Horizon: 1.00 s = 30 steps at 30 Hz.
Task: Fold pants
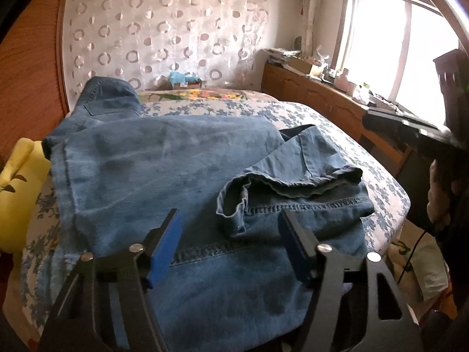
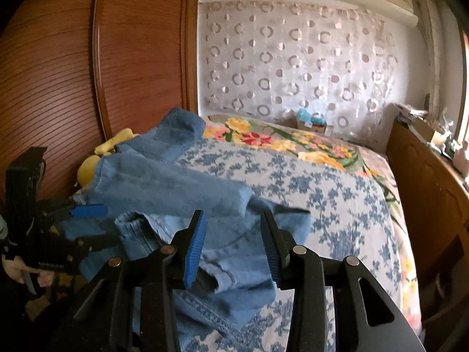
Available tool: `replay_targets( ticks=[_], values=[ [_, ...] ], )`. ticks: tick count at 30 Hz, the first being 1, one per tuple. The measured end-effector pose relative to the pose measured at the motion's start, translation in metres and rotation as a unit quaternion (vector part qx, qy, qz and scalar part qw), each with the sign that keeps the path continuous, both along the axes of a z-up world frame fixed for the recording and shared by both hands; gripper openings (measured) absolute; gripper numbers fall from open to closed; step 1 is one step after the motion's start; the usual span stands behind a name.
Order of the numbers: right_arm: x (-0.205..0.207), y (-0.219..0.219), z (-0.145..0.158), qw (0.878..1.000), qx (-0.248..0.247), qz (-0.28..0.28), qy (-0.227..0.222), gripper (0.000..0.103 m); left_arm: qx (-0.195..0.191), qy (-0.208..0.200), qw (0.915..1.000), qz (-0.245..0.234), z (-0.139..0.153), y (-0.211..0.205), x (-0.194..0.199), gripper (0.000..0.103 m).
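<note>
Blue jeans (image 1: 146, 161) lie across the flowered bed cover (image 1: 322, 123), folded over, with one leg's hem (image 1: 293, 184) bunched on top. My left gripper (image 1: 229, 212) hovers low over the near part of the jeans, open, its blue pads (image 1: 167, 240) clear of the cloth. In the right wrist view the jeans (image 2: 164, 182) fill the left of the bed (image 2: 337, 205). My right gripper (image 2: 232, 213) is open just above a crumpled fold, holding nothing. The left gripper (image 2: 96, 226) shows at the left edge there, and the right gripper (image 1: 372, 120) at the right edge of the left wrist view.
A wooden wardrobe (image 2: 58, 58) stands along the bed's left side with a yellow soft thing (image 2: 88, 164) against it. A cluttered wooden sideboard (image 2: 425, 176) runs under the window on the right. A small box (image 2: 312, 120) sits at the head of the bed.
</note>
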State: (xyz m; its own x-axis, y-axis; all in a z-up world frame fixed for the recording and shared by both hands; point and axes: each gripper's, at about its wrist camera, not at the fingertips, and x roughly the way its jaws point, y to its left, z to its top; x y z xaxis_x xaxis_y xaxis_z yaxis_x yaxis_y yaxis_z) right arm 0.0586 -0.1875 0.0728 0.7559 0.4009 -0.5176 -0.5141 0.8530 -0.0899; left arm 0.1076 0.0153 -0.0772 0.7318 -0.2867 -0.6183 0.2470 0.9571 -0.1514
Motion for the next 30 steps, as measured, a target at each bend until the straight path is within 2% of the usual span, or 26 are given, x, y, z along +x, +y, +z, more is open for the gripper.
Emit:
replay_targets(
  ticks=[3, 10, 17, 20, 22, 23, 24, 26, 27, 28, 30],
  values=[
    [0.002, 0.004, -0.007, 1.000, 0.002, -0.011, 0.019, 0.046, 0.005, 0.007, 1.0000, 0.000, -0.003, -0.003, 0.007, 0.062],
    [0.003, 0.017, -0.026, 0.997, -0.002, -0.033, 0.069, 0.046, 0.019, 0.021, 0.9996, -0.005, -0.011, -0.012, 0.013, 0.060],
    [0.000, 0.024, -0.030, 0.995, -0.001, -0.041, 0.093, 0.046, 0.022, 0.024, 0.9995, -0.004, -0.011, -0.012, 0.016, 0.060],
    [0.001, 0.023, -0.029, 0.993, 0.009, -0.042, 0.106, 0.046, 0.017, 0.028, 0.9994, -0.013, -0.011, -0.013, 0.023, 0.050],
    [0.005, 0.022, -0.028, 0.992, 0.017, -0.039, 0.116, 0.046, 0.019, 0.030, 0.9992, -0.016, -0.011, -0.013, 0.027, 0.040],
    [0.007, 0.020, -0.029, 0.992, 0.021, -0.037, 0.120, 0.043, 0.020, 0.029, 0.9992, -0.019, -0.011, -0.014, 0.027, 0.036],
    [0.008, 0.018, -0.028, 0.991, 0.029, -0.031, 0.126, 0.028, 0.022, 0.028, 0.9991, -0.022, -0.010, -0.015, 0.027, 0.029],
    [0.007, 0.019, -0.029, 0.989, 0.045, -0.011, 0.141, 0.016, 0.027, 0.023, 0.9992, -0.021, -0.008, -0.018, 0.024, 0.020],
    [0.004, 0.018, -0.027, 0.989, 0.048, -0.009, 0.137, 0.013, 0.027, 0.021, 0.9992, -0.021, -0.006, -0.018, 0.022, 0.013],
    [0.002, 0.019, -0.024, 0.991, 0.043, -0.007, 0.124, 0.011, 0.023, 0.019, 0.9992, -0.024, -0.003, -0.018, 0.019, 0.010],
    [-0.006, 0.016, -0.015, 0.995, 0.036, -0.002, 0.097, 0.008, 0.023, 0.011, 0.9993, -0.028, 0.005, -0.019, 0.013, 0.009]
  ],
)
